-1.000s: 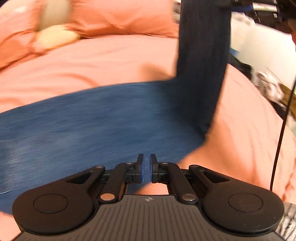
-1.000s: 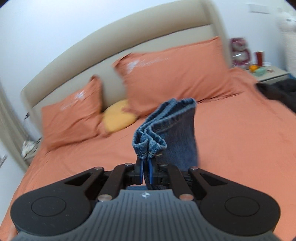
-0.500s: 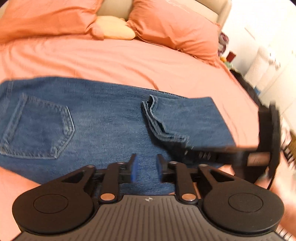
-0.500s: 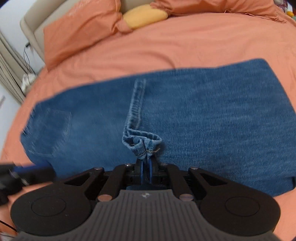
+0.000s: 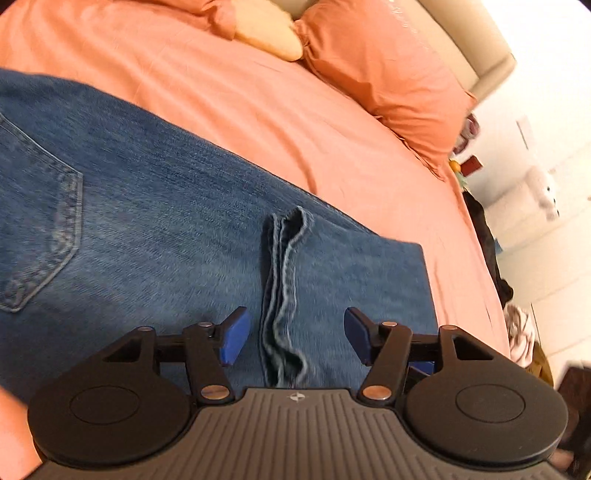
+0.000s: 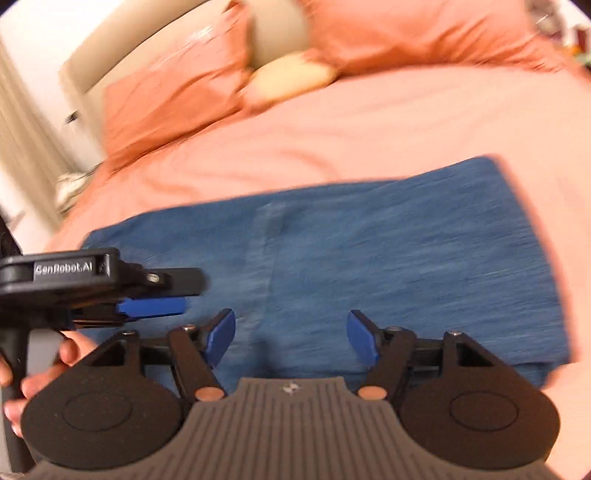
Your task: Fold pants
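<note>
Blue jeans (image 5: 147,221) lie flat on the orange bed (image 5: 258,103), the legs folded back over the seat. The leg hems (image 5: 284,266) rest across the middle, and a back pocket (image 5: 40,229) shows at the left. My left gripper (image 5: 297,328) hovers over the hems with its jaws opening; the pads touch no cloth. In the blurred right wrist view the jeans (image 6: 406,258) fill the middle. My right gripper (image 6: 291,332) is above them, jaws opening, nothing pressed between them. The left gripper (image 6: 184,295) reaches in from the left, held by a hand (image 6: 55,354).
Two orange pillows (image 5: 388,74) and a yellow cushion (image 5: 269,33) lean against a beige headboard (image 5: 480,48) at the far end. Dark clothing (image 5: 484,240) lies at the bed's right edge. Bare sheet stretches beyond the jeans.
My right gripper came down with the leg hems, laid them on the jeans and opened off them. My left gripper went from shut to wide open and shifted over the hems.
</note>
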